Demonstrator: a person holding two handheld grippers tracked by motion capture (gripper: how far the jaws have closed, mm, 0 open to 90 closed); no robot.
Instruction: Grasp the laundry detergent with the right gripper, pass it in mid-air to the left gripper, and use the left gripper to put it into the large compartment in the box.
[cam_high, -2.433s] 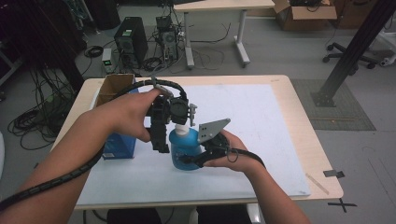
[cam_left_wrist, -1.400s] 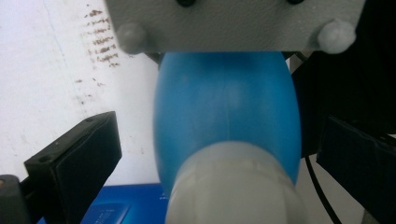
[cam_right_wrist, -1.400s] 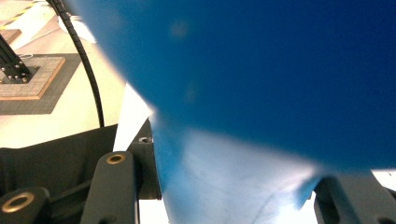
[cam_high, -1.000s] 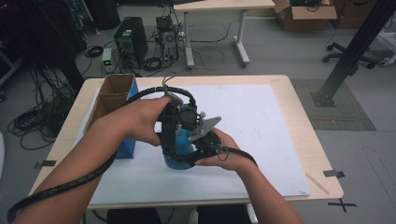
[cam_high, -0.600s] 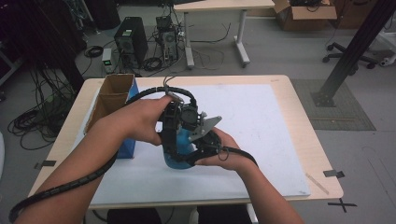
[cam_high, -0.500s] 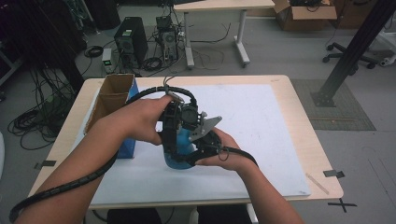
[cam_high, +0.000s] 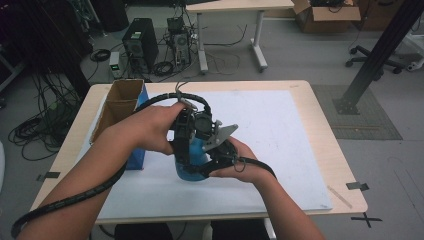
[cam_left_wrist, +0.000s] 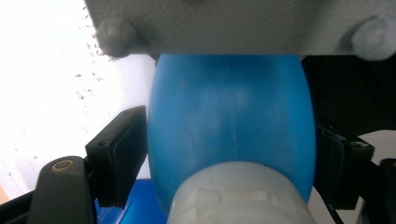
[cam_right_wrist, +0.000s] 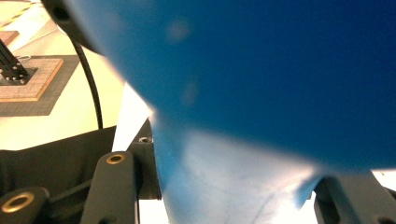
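Gripping from two sides: both claws work on one rounded blue plastic bottle (cam_high: 192, 167) standing on the white paper sheet (cam_high: 280, 145) at the middle of the desk (cam_high: 327, 145). Right claw (cam_high: 210, 167), nearest the person, is closed on the bottle's lower body; in the right gripper view the blue wall (cam_right_wrist: 261, 84) sits tight between its jaws. Left claw (cam_high: 186, 150) comes down from above, jaws closed partway against the bottle's sides, pads touching it on both flanks in the left gripper view, with a pale ribbed cap (cam_left_wrist: 238, 196) just below.

Risk, as I judge it: smooth curved plastic, two grips pulling against each other. A twist at the top could spin the body in the lower grip, or tip it and spill. Contents not visible; bottle is opaque.

Farther left, an open brown cardboard box with a blue side (cam_high: 122, 107); interior looks empty, though its bottom is hidden.
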